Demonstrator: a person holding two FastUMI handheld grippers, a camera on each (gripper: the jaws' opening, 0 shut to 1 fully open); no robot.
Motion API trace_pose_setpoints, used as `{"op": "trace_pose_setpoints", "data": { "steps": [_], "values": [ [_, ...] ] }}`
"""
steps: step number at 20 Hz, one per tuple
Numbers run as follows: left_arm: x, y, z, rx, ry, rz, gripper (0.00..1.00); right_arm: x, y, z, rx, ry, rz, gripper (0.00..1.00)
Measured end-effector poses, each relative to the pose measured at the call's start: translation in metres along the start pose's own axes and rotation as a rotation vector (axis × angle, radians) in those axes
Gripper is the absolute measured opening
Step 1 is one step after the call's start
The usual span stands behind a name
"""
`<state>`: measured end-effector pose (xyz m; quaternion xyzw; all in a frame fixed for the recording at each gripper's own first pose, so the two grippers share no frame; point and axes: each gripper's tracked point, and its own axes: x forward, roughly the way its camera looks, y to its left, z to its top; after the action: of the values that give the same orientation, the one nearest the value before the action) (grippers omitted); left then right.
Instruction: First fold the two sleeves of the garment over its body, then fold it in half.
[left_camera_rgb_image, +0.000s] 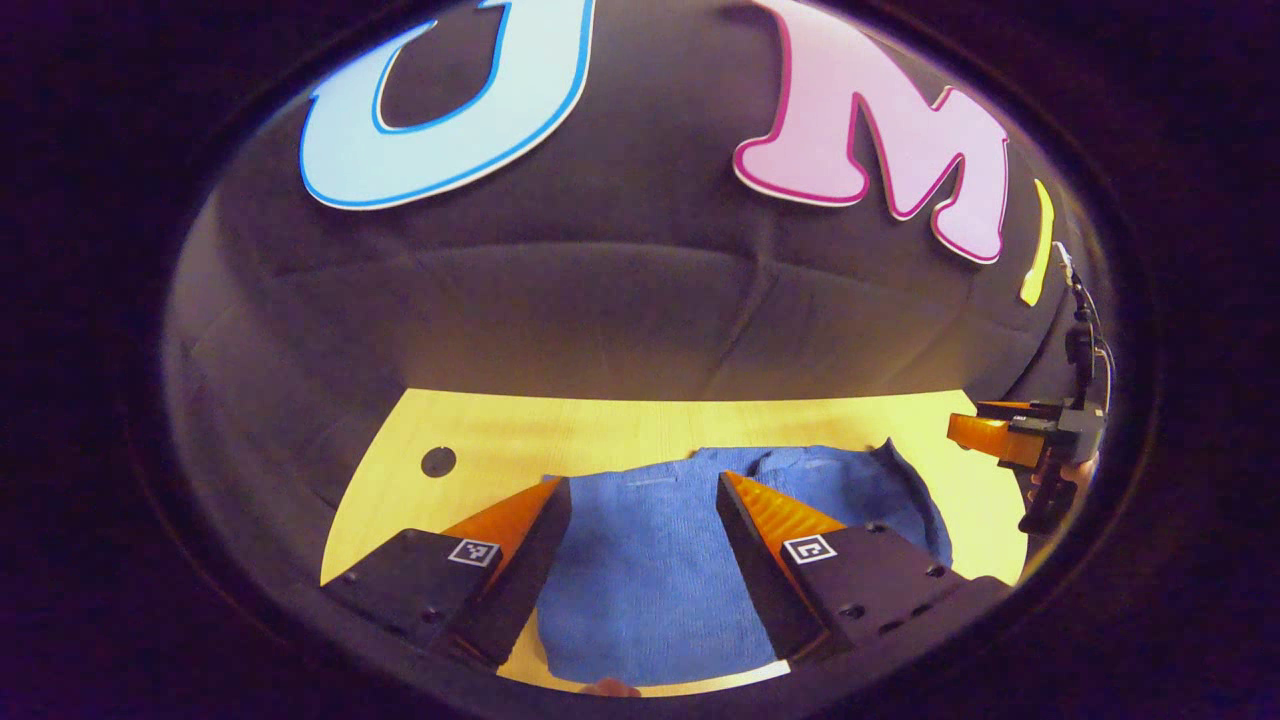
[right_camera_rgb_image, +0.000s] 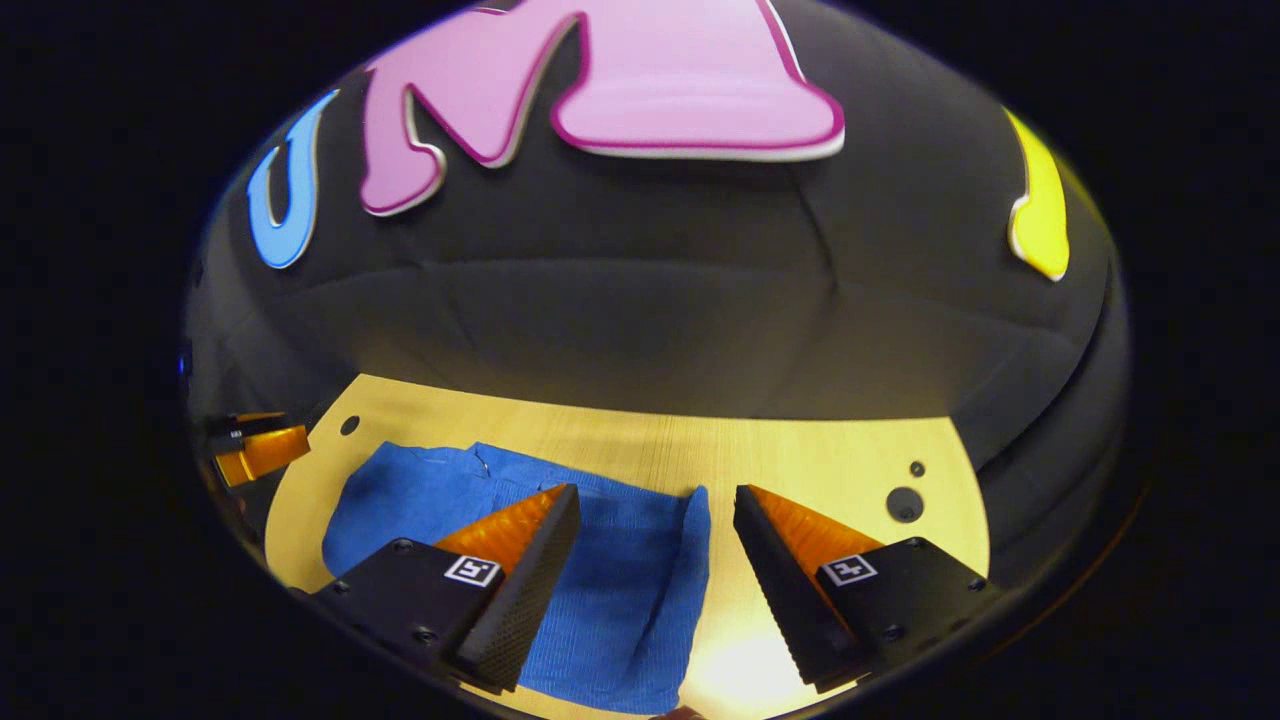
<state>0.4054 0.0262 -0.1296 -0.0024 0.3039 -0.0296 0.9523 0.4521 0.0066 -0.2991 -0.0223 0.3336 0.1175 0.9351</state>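
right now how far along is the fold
The garment lies on the table as a compact block with no sleeve sticking out, so the sleeve folds look done. Nothing is in hand: left gripper and right gripper are both open above it. Whether the half fold is done, I cannot tell.

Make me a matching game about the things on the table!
Things:
1. garment
2. table
3. left gripper
4. booth wall

Descriptions:
A. black cloth behind the table
B. blue knit, lying on the table
C. light wood, with small round holes
D. open jaws hovering above the blue cloth

Pairs: 1-B, 2-C, 3-D, 4-A
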Motion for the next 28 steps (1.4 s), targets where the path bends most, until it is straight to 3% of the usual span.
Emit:
{"op": "trace_pose_setpoints", "data": {
  "steps": [4, 8, 14, 18, 20, 23, 28],
  "values": [
    [-0.067, -0.025, 0.009, -0.009, -0.118, -0.019, 0.86, -0.077, 0.031, 0.018, -0.031, -0.105, 0.006, 0.99],
    [-0.146, -0.038, 0.016, 0.066, -0.254, -0.017, 0.86, -0.161, 0.056, 0.028, -0.022, -0.22, -0.012, 0.99],
    [-0.289, -0.041, -0.026, 0.074, -0.398, -0.007, 0.85, -0.307, 0.077, 0.037, -0.031, -0.424, -0.071, 0.98],
    [-0.386, -0.044, -0.049, 0.145, -0.581, 0.021, 0.81, -0.402, 0.092, 0.021, -0.048, -0.518, -0.09, 0.97],
    [-0.419, -0.051, -0.07, 0.136, -0.608, 0.019, 0.8, -0.448, 0.113, 0.008, -0.061, -0.563, -0.1, 0.96],
    [-0.458, -0.072, -0.094, 0.093, -0.628, -0.03, 0.82, -0.507, 0.109, -0.01, -0.05, -0.612, -0.127, 0.96],
    [-0.506, -0.09, -0.131, 0.063, -0.663, -0.035, 0.82, -0.567, 0.104, -0.05, -0.005, -0.676, -0.184, 0.96]
  ]
}}
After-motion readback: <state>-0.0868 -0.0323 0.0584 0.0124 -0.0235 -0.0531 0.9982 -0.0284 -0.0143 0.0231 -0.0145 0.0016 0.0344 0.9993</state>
